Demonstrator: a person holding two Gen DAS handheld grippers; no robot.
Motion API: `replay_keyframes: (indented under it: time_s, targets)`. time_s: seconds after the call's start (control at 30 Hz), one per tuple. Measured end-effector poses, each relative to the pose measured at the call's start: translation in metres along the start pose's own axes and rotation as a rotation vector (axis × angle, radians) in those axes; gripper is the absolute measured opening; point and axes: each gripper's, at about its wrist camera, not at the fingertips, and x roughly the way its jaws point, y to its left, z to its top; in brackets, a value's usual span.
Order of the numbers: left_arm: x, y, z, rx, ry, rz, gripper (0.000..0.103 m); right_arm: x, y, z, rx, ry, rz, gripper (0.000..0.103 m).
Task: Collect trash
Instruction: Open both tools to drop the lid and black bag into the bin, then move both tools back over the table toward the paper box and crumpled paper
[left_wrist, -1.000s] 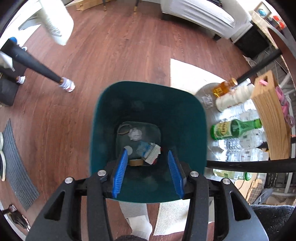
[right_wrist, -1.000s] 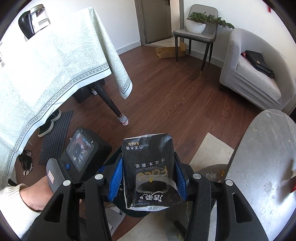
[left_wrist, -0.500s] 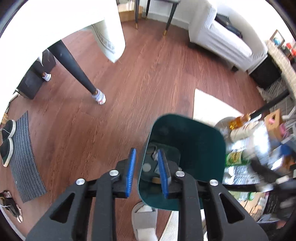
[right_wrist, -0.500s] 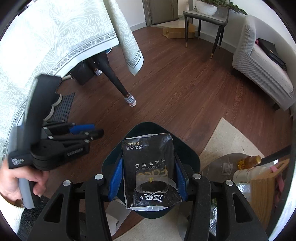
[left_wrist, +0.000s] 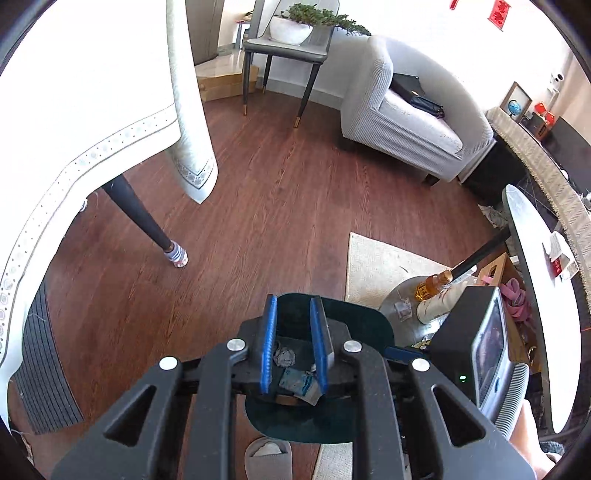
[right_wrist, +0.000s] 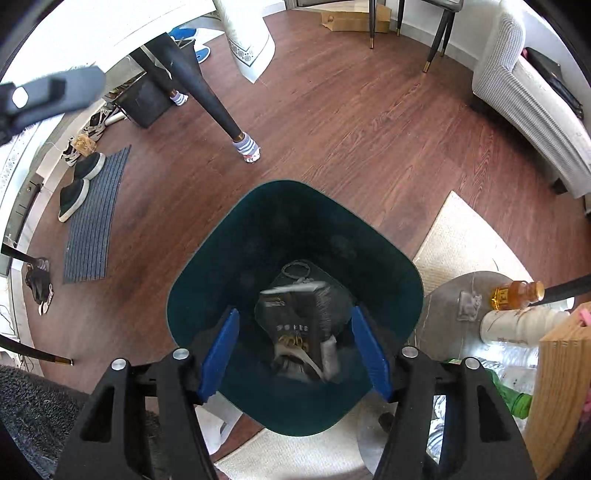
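Wood-plank floor (right_wrist: 332, 122) of a living room, with a dark green bin (right_wrist: 388, 266) standing beside a pale rug (right_wrist: 461, 236) and a low round worktop (right_wrist: 443, 306) that carries bottles.

Right tool (right_wrist: 295, 350): hangs over the bin mouth, jaws opening, nothing between the 2 blue pads. The black tissue packet (right_wrist: 303, 317) lies loose inside the bin, blurred, on top of other scraps; whether it has come to rest cannot be told.

Left tool (left_wrist: 293, 339): jaws closing and nearly together, empty. It sits above the bin's near rim; only litter on the bin floor shows between the pads.

Handling (judged): the packet looks like thin crinkled film, light, soft and somewhat slippery. It should crush under a pinch without harm and is best taken across its flat width, near the middle.

Change from 1 second earlier: the packet was then clamped upright in the right tool, high above the floor; that tool has since come down over the bin and let go. The left tool, then spread wide and low over the bin, has lifted and narrowed.
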Motion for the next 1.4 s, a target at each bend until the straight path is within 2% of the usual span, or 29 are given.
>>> replay_keyframes:
  time_s: [0.17,0.3,0.47,0.83,1.07,1.3,1.4]
  targets:
    - [-0.014,-0.011,0.006,0.016,-0.042,-0.03,0.019,0.01,0.001,-0.007,-0.026,0.043,-0.009,0.065]
    - [-0.024,-0.012,0.012,0.009,-0.072,-0.032,0.019,0.005,0.006,-0.009,-0.064,0.035,-0.022,0.065]
    - [-0.033,-0.014,0.018,-0.003,-0.093,-0.024,0.019,-0.018,0.011,-0.011,-0.09,-0.041,-0.034,0.065]
    - [-0.058,-0.032,0.032,0.027,-0.18,-0.072,0.019,-0.1,0.019,-0.018,-0.149,-0.25,-0.068,0.065]
    - [-0.065,-0.051,0.039,0.044,-0.218,-0.11,0.02,-0.138,0.001,-0.026,-0.133,-0.319,-0.084,0.065]
    - [-0.063,-0.083,0.038,0.082,-0.227,-0.138,0.024,-0.174,-0.025,-0.037,-0.086,-0.404,-0.113,0.064]
    - [-0.062,-0.098,0.037,0.108,-0.235,-0.164,0.029,-0.184,-0.041,-0.043,-0.061,-0.425,-0.129,0.064]
